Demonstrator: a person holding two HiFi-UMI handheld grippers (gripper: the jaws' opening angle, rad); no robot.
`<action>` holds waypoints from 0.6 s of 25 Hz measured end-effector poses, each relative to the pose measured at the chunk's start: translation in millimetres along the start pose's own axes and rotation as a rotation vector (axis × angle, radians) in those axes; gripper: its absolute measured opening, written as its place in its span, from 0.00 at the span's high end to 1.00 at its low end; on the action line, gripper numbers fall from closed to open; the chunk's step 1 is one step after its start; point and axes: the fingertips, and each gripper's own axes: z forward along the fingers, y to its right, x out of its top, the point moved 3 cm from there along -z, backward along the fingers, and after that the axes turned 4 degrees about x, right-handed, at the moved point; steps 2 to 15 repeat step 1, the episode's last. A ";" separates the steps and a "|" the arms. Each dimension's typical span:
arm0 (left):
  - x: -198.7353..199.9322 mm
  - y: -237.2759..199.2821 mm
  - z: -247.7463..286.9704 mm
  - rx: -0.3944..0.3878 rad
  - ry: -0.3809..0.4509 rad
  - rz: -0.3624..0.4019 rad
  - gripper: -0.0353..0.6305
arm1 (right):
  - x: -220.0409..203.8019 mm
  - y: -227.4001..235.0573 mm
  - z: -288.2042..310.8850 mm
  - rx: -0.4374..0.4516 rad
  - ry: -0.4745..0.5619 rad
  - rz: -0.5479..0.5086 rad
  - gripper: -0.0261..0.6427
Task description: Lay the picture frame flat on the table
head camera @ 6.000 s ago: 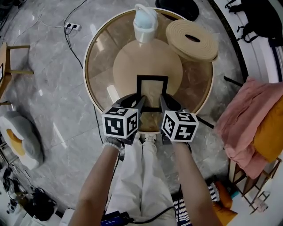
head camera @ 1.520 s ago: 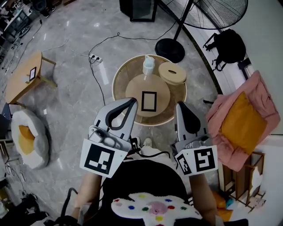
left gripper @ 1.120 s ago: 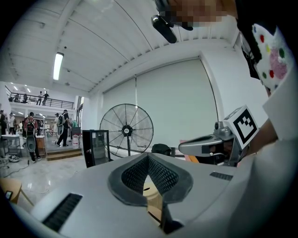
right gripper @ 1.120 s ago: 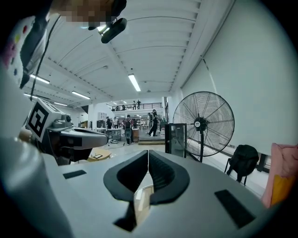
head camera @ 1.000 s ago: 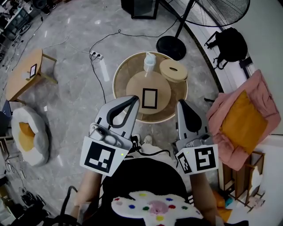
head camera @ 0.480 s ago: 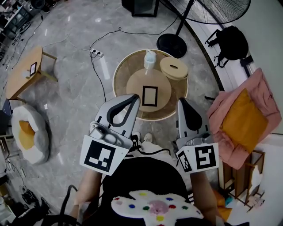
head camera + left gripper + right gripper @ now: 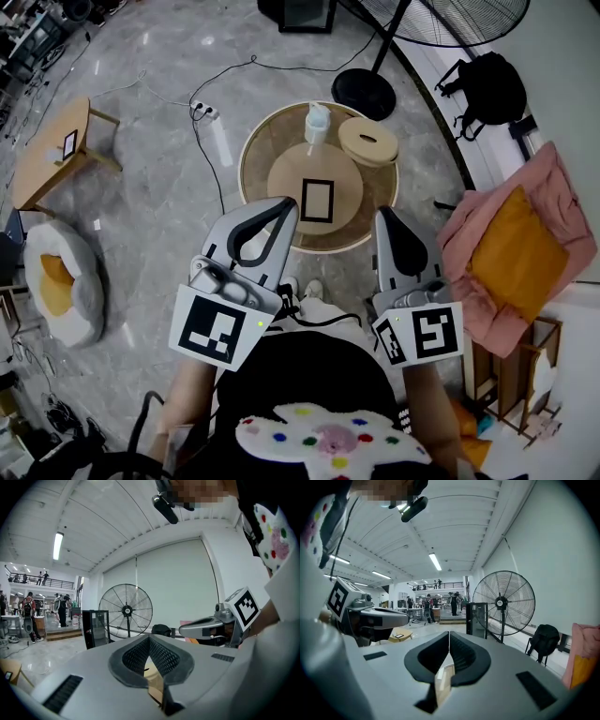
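Head view: the round worktop (image 7: pixel 255 164) stands on a grey marble floor (image 7: pixel 141 66); the picture frame (image 7: pixel 317 200), black-edged, lies flat at the worktop's centre on a paler wooden disc (image 7: pixel 286 183); a white jug (image 7: pixel 317 124) stands at the worktop's 12 o'clock and a beige slotted round piece (image 7: pixel 367 143) at about 2 o'clock; round the worktop, a pedestal fan (image 7: pixel 361 94) stands at 1 o'clock, a black backpack (image 7: pixel 483 89) at 2 o'clock, a pink cloth (image 7: pixel 553 187) under an orange cushion at 4 o'clock, a small wooden table (image 7: pixel 52 155) at 9 o'clock and a grey pad (image 7: pixel 56 281) at 8 o'clock; the left hand-held gripper (image 7: pixel 286 204) and the right hand-held gripper (image 7: pixel 382 217) are held up near the person's body, well apart from the frame; each gripper view shows its jaws pressed together with nothing between them, looking out into a large white hall with strip lights.
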 end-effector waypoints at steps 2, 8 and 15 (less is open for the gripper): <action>-0.2 0.0 -0.5 0.000 0.001 0.000 0.92 | -0.3 -0.6 0.0 0.001 -0.001 -0.001 0.91; -0.2 0.0 -0.5 0.000 0.001 0.000 0.92 | -0.3 -0.6 0.0 0.001 -0.001 -0.001 0.91; -0.2 0.0 -0.5 0.000 0.001 0.000 0.92 | -0.3 -0.6 0.0 0.001 -0.001 -0.001 0.91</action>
